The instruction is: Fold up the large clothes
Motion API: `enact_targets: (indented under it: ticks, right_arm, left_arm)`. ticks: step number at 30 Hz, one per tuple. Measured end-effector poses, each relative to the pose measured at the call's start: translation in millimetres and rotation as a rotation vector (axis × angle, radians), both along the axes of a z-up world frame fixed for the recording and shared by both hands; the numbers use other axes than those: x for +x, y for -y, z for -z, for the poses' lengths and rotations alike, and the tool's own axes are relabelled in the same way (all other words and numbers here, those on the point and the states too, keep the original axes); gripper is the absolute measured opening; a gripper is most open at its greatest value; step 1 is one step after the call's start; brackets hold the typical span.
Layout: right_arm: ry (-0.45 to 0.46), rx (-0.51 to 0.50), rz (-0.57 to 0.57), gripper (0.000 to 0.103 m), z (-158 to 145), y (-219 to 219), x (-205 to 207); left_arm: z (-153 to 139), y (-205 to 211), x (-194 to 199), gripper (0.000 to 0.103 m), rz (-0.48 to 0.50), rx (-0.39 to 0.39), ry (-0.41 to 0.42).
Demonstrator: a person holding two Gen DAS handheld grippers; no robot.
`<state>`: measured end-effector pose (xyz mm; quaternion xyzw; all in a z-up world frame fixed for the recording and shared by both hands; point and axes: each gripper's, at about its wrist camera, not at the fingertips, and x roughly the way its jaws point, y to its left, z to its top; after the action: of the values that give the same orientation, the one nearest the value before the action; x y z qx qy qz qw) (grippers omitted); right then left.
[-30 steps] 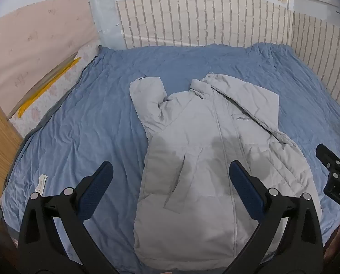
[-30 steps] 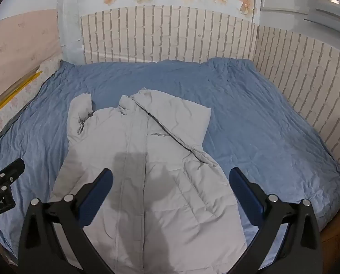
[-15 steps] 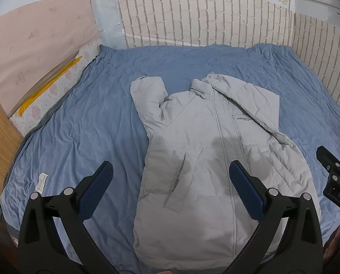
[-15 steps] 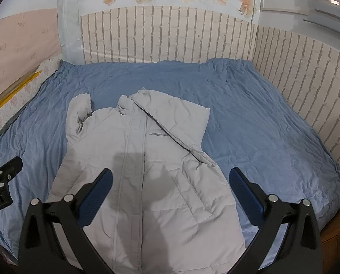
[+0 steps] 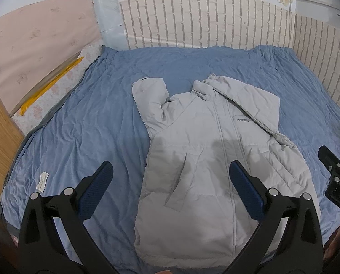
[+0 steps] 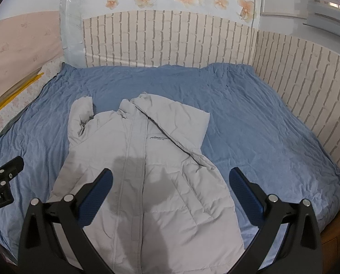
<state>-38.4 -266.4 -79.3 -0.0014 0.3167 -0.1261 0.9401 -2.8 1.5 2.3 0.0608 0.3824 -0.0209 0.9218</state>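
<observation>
In the left wrist view the left gripper (image 5: 170,178) hovers with fingers spread wide above the grey jacket (image 5: 211,159) lying flat on the blue bedsheet (image 5: 89,125); in the right wrist view the right gripper (image 6: 170,178) hovers likewise spread wide, holding nothing, over the jacket's lower half.

We hold both tongs level and side by side. Our left tongs (image 5: 170,187) stand spread wide, blue pads (image 5: 96,191) apart, gripping nothing. Our right tongs (image 6: 170,187) gape the same way, their pads (image 6: 245,196) bare and clear of contact.
</observation>
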Motion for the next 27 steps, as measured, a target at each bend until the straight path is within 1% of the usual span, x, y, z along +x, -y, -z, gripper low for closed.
enact_targets:
  ticks: [6, 13, 17, 19, 22, 27]
  right_arm:
    - [0.011, -0.003, -0.012, 0.101, -2, -1, -5]
    - [0.042, -0.005, -0.032, 0.101, -13, 1, -9]
    - [0.064, 0.021, -0.047, 0.101, -21, 5, -9]
    - [0.064, 0.032, -0.054, 0.101, -21, 7, -8]
    - [0.066, 0.023, -0.051, 0.101, -22, 7, -8]
    - [0.079, 0.021, -0.053, 0.101, -21, 8, -9]
  left_arm:
    - [-1, -1, -1, 0.1, -0.001, 0.003, 0.002]
    - [-6, -4, -3, 0.1, -0.01, -0.005, 0.001]
    - [-12, -6, -4, 0.1, -0.01, -0.013, 0.021]
    - [-16, -7, -5, 0.1, -0.005, -0.015, 0.03]
    - [-20, -8, -6, 0.1, -0.006, -0.011, 0.041]
    - [-21, -7, -5, 0.1, -0.009, -0.011, 0.041]
